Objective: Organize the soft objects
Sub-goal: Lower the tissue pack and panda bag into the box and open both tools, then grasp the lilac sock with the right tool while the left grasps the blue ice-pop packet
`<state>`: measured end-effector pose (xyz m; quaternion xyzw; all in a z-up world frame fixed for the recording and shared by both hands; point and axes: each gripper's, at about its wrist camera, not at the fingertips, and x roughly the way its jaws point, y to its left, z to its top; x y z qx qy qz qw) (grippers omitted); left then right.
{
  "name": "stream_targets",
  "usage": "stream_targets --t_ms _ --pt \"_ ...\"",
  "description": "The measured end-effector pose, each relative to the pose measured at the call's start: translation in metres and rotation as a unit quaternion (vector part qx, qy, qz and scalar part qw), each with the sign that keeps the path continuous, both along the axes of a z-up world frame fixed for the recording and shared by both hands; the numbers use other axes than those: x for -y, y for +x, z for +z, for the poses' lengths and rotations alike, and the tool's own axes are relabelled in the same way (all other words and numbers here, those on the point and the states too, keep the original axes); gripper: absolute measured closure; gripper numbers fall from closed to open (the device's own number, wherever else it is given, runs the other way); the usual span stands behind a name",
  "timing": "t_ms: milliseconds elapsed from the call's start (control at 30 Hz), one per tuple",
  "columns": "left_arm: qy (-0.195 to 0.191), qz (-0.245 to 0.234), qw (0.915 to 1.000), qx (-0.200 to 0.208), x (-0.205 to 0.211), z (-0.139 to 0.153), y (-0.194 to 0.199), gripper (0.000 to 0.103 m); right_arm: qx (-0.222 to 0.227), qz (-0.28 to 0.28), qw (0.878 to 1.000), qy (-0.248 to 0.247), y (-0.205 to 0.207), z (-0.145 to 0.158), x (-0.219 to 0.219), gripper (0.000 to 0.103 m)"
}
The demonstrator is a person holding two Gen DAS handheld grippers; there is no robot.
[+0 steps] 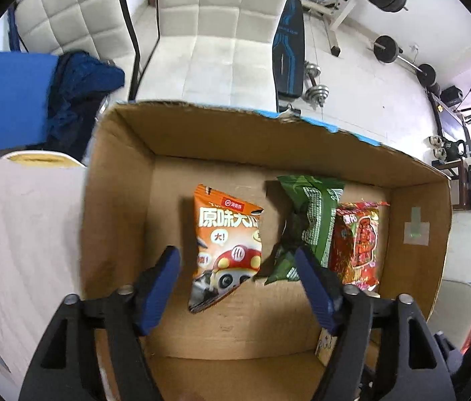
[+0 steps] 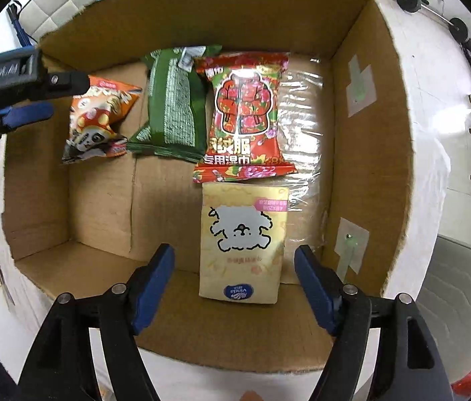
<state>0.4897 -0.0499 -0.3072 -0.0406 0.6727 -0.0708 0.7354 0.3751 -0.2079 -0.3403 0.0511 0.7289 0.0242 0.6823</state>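
Note:
An open cardboard box (image 1: 121, 180) (image 2: 365, 107) holds several soft packs. An orange snack bag (image 1: 227, 244) (image 2: 100, 123) lies at the left, a green pack (image 1: 312, 224) (image 2: 175, 107) in the middle, a red wet-wipe pack (image 1: 357, 244) (image 2: 243, 117) at the right. A yellow tissue pack (image 2: 243, 244) lies in front of the red pack. My left gripper (image 1: 237, 260) is open above the orange bag, holding nothing; it also shows in the right wrist view (image 2: 18, 93). My right gripper (image 2: 233, 257) is open above the tissue pack, holding nothing.
The box stands on a white cloth (image 1: 18, 227). White padded chairs (image 1: 222, 30), a blue garment (image 1: 81, 90) and a blue mat (image 1: 4, 100) stand behind. Weights and a bench (image 1: 288, 46) fill the floor at the right. A clear plastic sheet (image 2: 302, 127) lies in the box.

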Motion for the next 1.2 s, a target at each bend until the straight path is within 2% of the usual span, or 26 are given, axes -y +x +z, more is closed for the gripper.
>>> stream_targets --t_ms 67,100,200,433,700,833,900,1000,1167,1200 --pt "0.006 -0.005 0.9999 0.014 -0.002 0.009 -0.009 0.007 0.013 -0.004 1.0 0.003 -0.003 0.008 0.001 0.001" --pt "0.018 -0.011 0.9995 0.023 -0.003 0.014 -0.017 0.005 0.018 -0.006 1.0 0.005 -0.004 0.012 0.002 0.0" --pt "0.036 -0.021 0.9977 0.054 -0.005 0.031 -0.041 0.003 0.023 -0.007 1.0 -0.004 -0.01 0.022 0.003 0.0" --pt "0.041 -0.025 0.9938 0.1 -0.017 0.066 -0.093 0.001 0.054 -0.015 0.998 -0.008 -0.026 0.05 0.005 0.0" --pt "0.042 -0.025 0.9892 0.138 -0.022 0.101 -0.143 0.001 0.101 -0.01 0.995 -0.012 -0.059 0.086 -0.007 0.0" --pt "0.052 -0.017 0.9859 0.158 -0.032 0.11 -0.179 0.001 0.107 -0.015 0.994 -0.003 -0.082 0.096 -0.013 0.0" --pt "0.066 -0.009 0.9844 0.163 -0.042 0.105 -0.202 0.001 0.103 -0.019 0.994 0.011 -0.097 0.092 -0.018 0.0" --pt "0.103 0.001 0.9825 0.155 -0.058 0.085 -0.231 0.001 0.071 -0.031 0.996 0.042 -0.116 0.068 -0.025 0.0" --pt "0.13 -0.003 0.9873 0.091 -0.079 0.027 -0.25 0.001 0.035 -0.059 0.996 0.053 -0.124 0.009 -0.036 0.0" --pt "0.134 -0.007 0.9879 0.078 -0.082 0.015 -0.252 0.001 0.031 -0.066 0.996 0.051 -0.124 -0.004 -0.039 0.004"
